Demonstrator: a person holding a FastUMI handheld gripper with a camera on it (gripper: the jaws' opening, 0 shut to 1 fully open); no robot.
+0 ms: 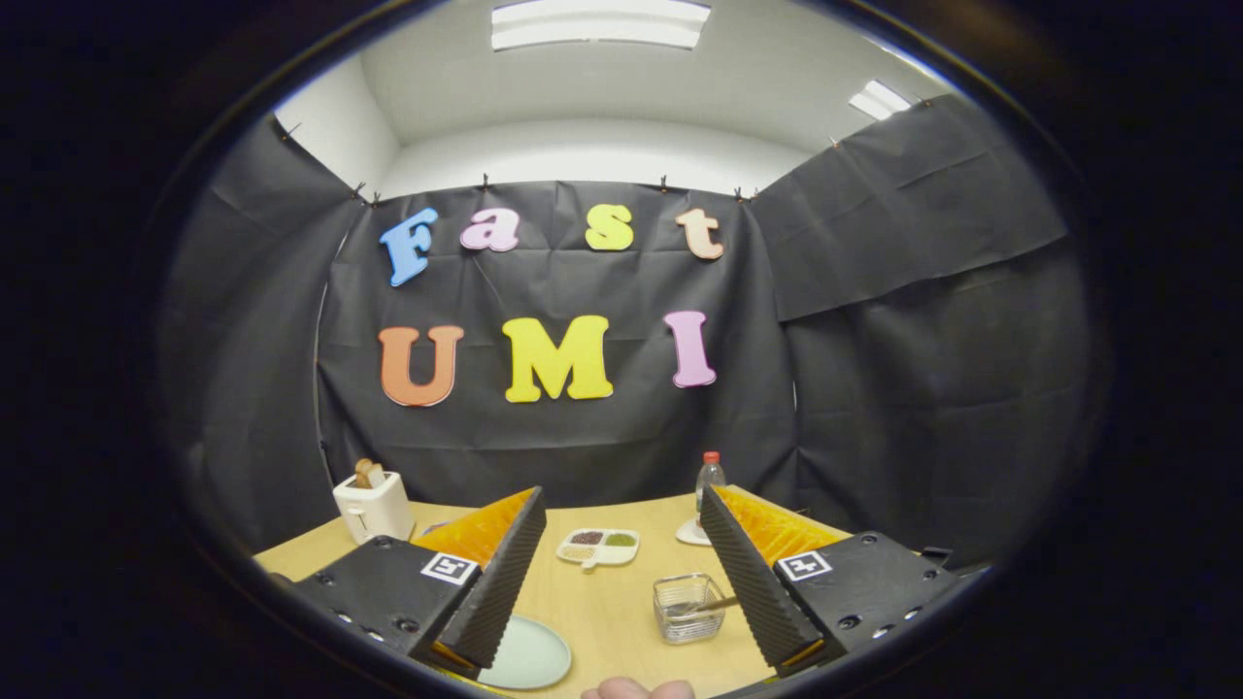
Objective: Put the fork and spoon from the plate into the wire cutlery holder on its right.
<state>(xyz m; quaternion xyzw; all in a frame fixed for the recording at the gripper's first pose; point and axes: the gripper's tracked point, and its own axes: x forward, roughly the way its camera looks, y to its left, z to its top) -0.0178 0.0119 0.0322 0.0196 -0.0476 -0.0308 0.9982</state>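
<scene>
The gripper [621,602] is held wide open and empty, with the wire holder [688,608] seen between its fingers, at two o'clock from the plate [529,655].

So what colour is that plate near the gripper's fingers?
Pale mint green plate, seen in the gripper view, beside the open gripper.

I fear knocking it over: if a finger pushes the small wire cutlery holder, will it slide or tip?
The small wire cutlery holder looks light, likely sliding on the smooth wooden table. Low and squat, probably no tipping. The hand-held gripper is open.
</scene>
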